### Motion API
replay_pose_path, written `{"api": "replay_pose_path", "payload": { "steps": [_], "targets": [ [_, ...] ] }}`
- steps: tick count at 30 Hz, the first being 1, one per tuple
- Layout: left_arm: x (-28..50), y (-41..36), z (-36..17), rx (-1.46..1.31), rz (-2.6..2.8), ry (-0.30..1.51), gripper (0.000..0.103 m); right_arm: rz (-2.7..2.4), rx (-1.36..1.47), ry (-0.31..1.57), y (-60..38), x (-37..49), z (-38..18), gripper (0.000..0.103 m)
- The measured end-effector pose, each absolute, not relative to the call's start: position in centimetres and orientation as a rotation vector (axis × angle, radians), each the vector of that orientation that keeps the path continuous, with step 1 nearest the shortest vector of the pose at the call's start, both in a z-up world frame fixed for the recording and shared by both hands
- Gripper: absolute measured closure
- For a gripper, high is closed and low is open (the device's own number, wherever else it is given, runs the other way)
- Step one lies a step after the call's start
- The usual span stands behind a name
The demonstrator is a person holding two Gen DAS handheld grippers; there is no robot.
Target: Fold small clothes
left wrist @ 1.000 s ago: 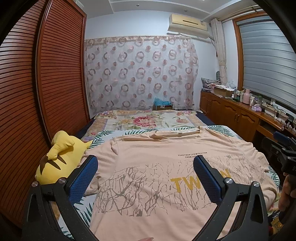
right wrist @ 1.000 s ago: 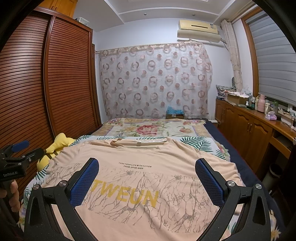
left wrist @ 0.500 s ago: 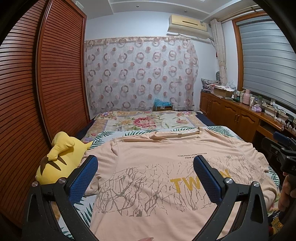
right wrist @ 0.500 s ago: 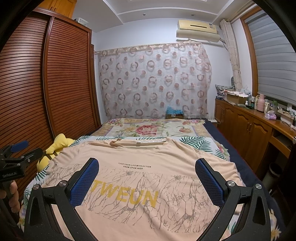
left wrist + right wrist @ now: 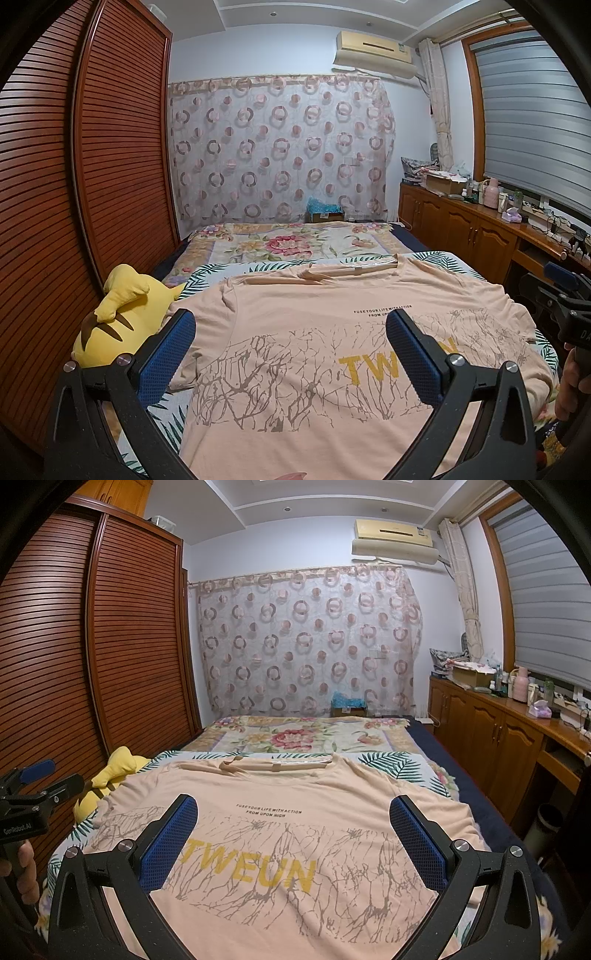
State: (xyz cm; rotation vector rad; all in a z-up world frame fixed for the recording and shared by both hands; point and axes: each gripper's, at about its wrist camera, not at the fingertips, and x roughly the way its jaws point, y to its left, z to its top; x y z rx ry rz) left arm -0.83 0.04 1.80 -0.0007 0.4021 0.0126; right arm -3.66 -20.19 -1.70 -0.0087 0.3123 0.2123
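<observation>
Your left gripper (image 5: 291, 343) and right gripper (image 5: 293, 829) both hang above the near end of the bed (image 5: 391, 762) with jaws spread wide and nothing between the blue pads (image 5: 170, 843). Neither touches cloth.

The peach T-shirt (image 5: 295, 812) lies face up and spread flat across the near part of the bed, its collar toward the far end and its hem toward you. One sleeve reaches the bed's left edge, just beside the yellow plush toy (image 5: 122, 317); the other drapes toward the right edge.

Expect thin, limp knit that weighs almost nothing. It should slide readily over the leaf-print sheet (image 5: 207, 273) and will sag wherever you leave it unsupported. Pinch through a single layer near a seam, where the fabric is firmer: the shoulder at the sleeve join and the hem corner on the same side look like the best holds, one gripper on each, so that side can swing over as a panel. The collar is rumpled toward its left side, so smooth it there first or the crease may fold in.
</observation>
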Motion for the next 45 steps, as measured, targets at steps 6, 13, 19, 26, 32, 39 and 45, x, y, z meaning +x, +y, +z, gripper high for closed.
{"api": "replay_pose_path", "payload": {
  "steps": [6, 13, 19, 26, 32, 39, 45],
  "targets": [
    [-0.9, 0.0, 1.8, 0.000, 0.013, 0.401, 0.000, 0.213, -0.007, 0.312, -20.2, -3.7, -1.7, 0.000],
    [-0.9, 0.0, 1.7, 0.002, 0.013, 0.400, 0.000, 0.212, -0.007, 0.311, -20.1, -3.7, -1.7, 0.000],
    [-0.9, -0.1, 1.7, 0.001, 0.012, 0.402, 0.000, 0.213, -0.006, 0.310, -20.1, -3.7, -1.7, 0.000],
    [-0.9, -0.1, 1.7, 0.003, 0.013, 0.401, 0.000, 0.213, -0.005, 0.311, -20.1, -3.8, -1.7, 0.000],
    [-0.9, -0.1, 1.6, 0.002, 0.015, 0.402, 0.000, 0.214, -0.004, 0.311, -20.1, -3.8, -1.7, 0.000],
    [-0.4, 0.3, 0.7, 0.002, 0.023, 0.431, 0.000, 0.221, -0.009, 0.323, -20.0, -3.6, -1.8, 0.000],
    [0.6, 1.8, -0.7, -0.001, 0.040, 0.478, 0.000, 0.236, -0.015, 0.348, -19.8, -3.1, -2.0, 0.000]
  ]
}}
